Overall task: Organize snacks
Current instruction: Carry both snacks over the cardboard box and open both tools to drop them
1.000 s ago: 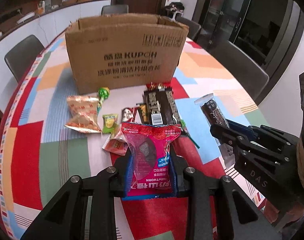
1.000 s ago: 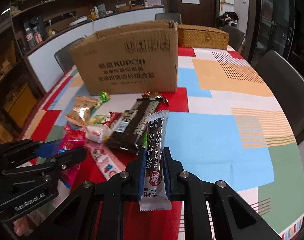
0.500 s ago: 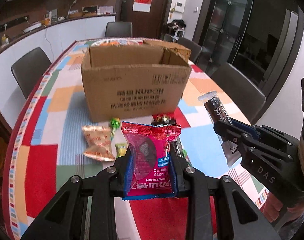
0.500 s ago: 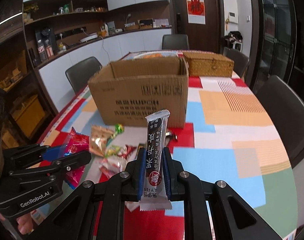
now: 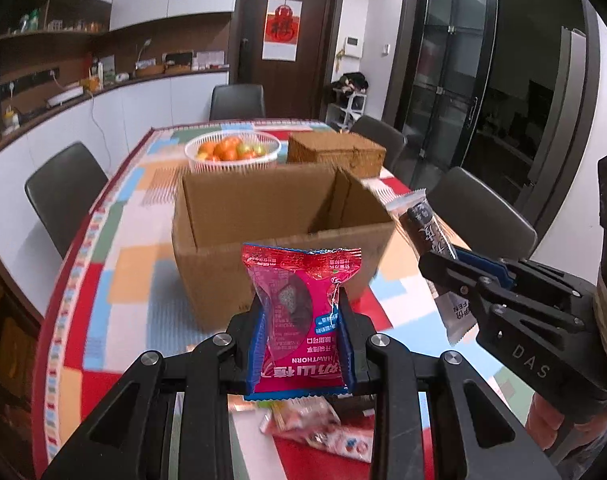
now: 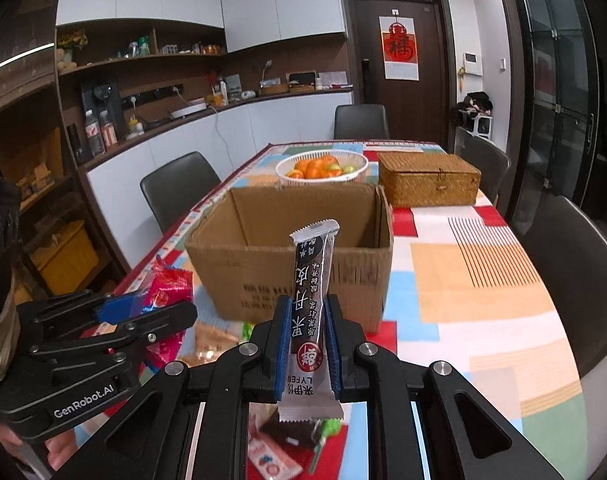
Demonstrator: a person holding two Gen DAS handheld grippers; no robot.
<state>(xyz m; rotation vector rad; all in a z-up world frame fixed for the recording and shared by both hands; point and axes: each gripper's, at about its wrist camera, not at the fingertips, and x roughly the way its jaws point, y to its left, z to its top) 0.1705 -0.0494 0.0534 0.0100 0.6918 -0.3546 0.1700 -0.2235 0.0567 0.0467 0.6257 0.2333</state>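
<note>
- While both tools hang above the table, the left gripper [image 5: 299, 340] is clenched on a pink hawthorn snack packet [image 5: 301, 312], its blue pads pressing the packet's two sides and the packet standing upright between them.
- Narrowed much further, the right gripper [image 6: 305, 350] pinches a long dark fruit-leather bar [image 6: 312, 300], which rises upright above the fingertips (its white lower end hangs down behind them).
- Just ahead of both grippers sits an open cardboard box [image 6: 291, 272]; its visible inner walls are bare, and its floor is hidden by the near wall.
- Beyond the box stand a white basket of oranges [image 6: 321, 170] and, to its right, a closed wicker box [image 6: 429, 178].
- Below the grippers lie loose snack wrappers [image 5: 319, 428], partly blurred and partly hidden by the fingers.
- Under everything spreads a tablecloth [image 6: 475, 280] of red, blue, orange and green blocks.
- Dark chairs [image 6: 179, 188] ring the table; farther off are a counter with shelves to the left and a dark door [image 6: 399, 64] bearing a red poster.
</note>
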